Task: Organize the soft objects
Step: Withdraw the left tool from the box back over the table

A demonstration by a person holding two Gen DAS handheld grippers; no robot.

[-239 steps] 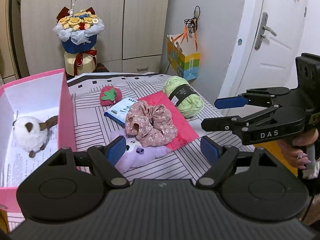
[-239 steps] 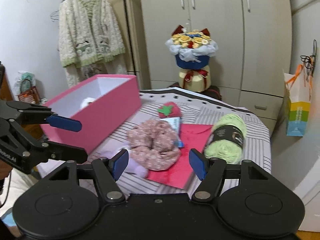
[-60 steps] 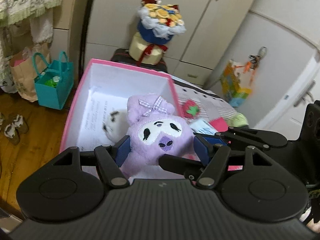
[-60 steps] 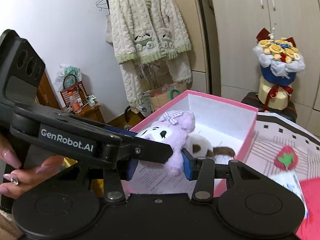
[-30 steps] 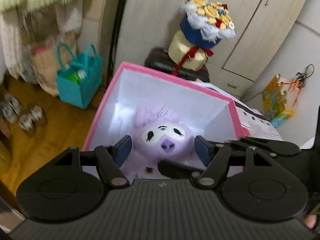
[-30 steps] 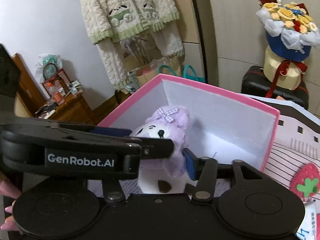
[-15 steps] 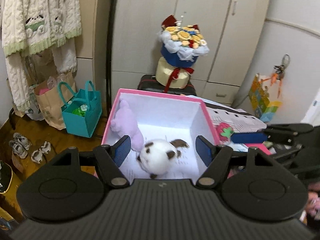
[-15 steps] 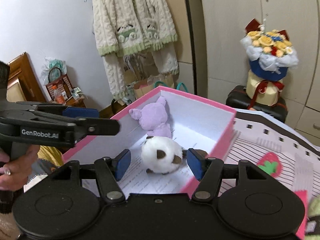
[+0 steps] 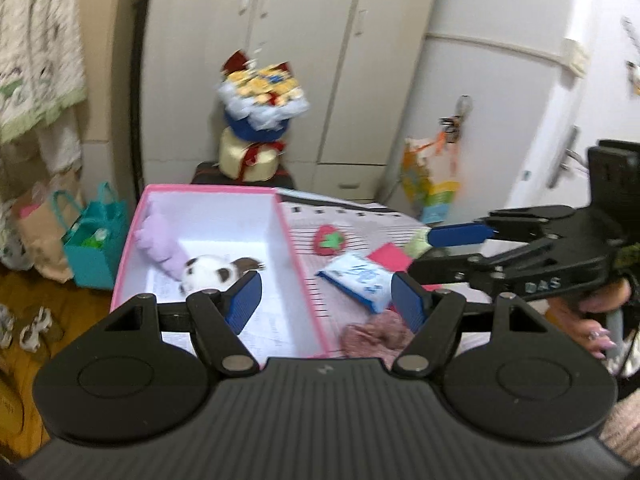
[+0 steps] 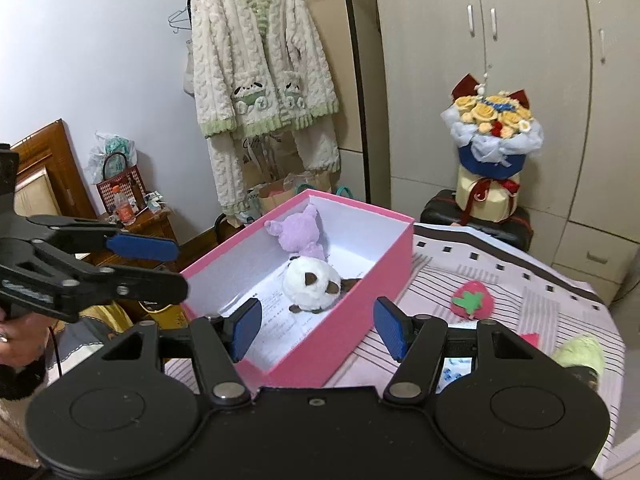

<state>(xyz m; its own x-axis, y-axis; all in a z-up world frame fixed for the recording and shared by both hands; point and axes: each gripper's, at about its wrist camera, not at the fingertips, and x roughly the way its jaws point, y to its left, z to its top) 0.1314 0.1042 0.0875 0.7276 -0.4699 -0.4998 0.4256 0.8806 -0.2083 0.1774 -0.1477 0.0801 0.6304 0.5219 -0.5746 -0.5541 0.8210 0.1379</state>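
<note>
The pink box (image 10: 320, 356) holds a purple plush (image 10: 300, 234) at its far end and a white-and-brown plush (image 10: 312, 284) beside it. In the left wrist view both lie in the box (image 9: 298, 264): purple plush (image 9: 158, 236), white plush (image 9: 206, 274). My left gripper (image 9: 326, 302) hovers open and empty over the box's right wall. My right gripper (image 10: 316, 330) is open and empty above the box's near corner. Each shows in the other's view: right gripper (image 9: 424, 254), left gripper (image 10: 172, 266). On the striped cloth lie a strawberry plush (image 9: 329, 240), a floral scrunchie (image 9: 376, 334) and green yarn (image 10: 580, 354).
A blue tissue pack (image 9: 356, 276) and a red cloth (image 9: 390, 254) lie by the scrunchie. A flower bouquet (image 10: 490, 148) stands on a dark case behind the table. Bags (image 9: 94, 240) sit on the floor left of the box. A person's hand (image 9: 596, 320) holds the right gripper.
Both grippers let go of the purple plush inside the box, then drew back and upward. The plush now lies at the box's far end, and more of the table is in view.
</note>
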